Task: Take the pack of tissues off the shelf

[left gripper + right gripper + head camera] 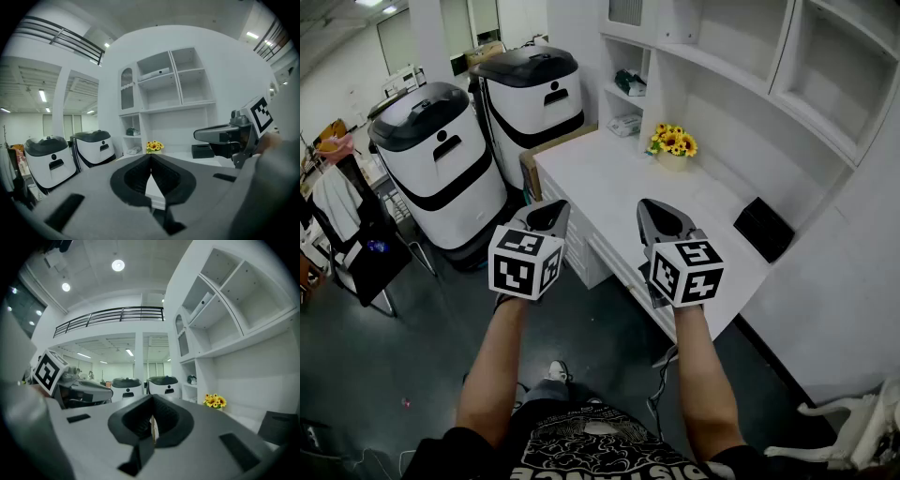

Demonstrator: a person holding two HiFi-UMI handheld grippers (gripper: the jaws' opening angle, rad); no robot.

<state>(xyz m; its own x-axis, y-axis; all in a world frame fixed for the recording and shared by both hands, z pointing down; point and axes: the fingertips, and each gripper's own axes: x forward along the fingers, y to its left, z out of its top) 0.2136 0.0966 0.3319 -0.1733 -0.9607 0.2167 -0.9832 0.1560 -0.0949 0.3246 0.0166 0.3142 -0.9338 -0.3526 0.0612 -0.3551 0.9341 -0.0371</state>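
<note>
A white soft pack (625,124) lies on the lower open shelf at the far end of the white desk (609,178); it also shows as the pack (135,150) in the left gripper view. A dark green item (630,82) sits on the shelf above it. My left gripper (551,212) and right gripper (662,214) hover side by side at the desk's near edge, well short of the shelves. In its own view the left gripper (151,160) is shut and empty. The right gripper (152,401) is likewise shut with nothing in it.
A pot of sunflowers (672,142) and a black box (764,228) stand on the desk against the wall. Two large white-and-black machines (441,159) (530,89) stand left of the desk. A chair with clothes (347,225) is further left.
</note>
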